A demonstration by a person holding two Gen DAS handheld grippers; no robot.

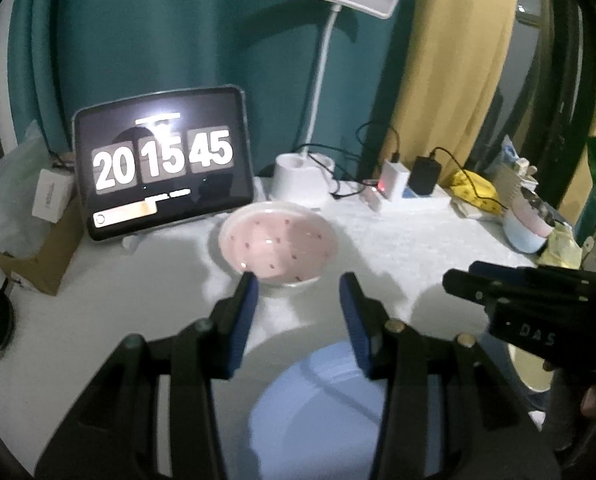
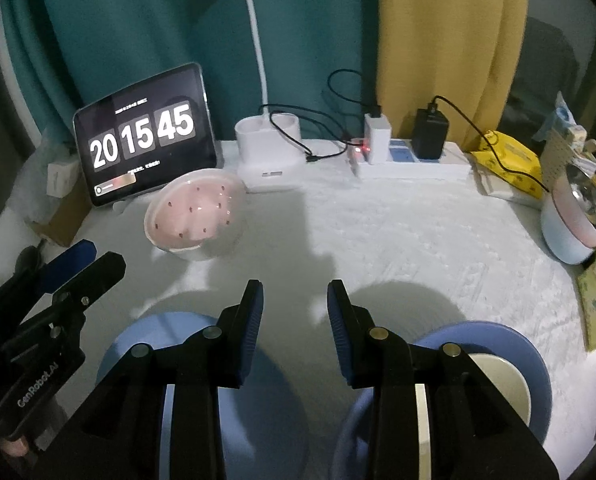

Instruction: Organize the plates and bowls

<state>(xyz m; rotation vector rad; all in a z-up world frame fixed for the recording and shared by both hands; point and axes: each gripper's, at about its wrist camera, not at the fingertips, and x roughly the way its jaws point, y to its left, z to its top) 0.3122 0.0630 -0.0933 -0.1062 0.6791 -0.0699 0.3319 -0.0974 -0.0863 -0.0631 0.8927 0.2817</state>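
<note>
A pink bowl with red dots [image 1: 278,244] [image 2: 196,212] stands on the white table, in front of a tablet. In the left wrist view my left gripper [image 1: 298,284] hovers open and empty just short of that bowl, over a blue plate [image 1: 318,412] at the near edge. My right gripper [image 1: 464,276] shows at the right there. In the right wrist view my right gripper [image 2: 295,292] is open and empty over bare cloth, between two blue plates: one on the left [image 2: 138,344], one on the right [image 2: 538,368] carrying a cream bowl [image 2: 506,380]. The left gripper [image 2: 98,258] is at the left.
A tablet showing a clock [image 2: 142,136], a white lamp base [image 2: 268,152] and a power strip with chargers and cables [image 2: 410,164] line the back. A yellow packet [image 2: 510,160] and a pink-and-blue pot [image 2: 570,224] stand right. A cardboard box [image 1: 38,252] sits left.
</note>
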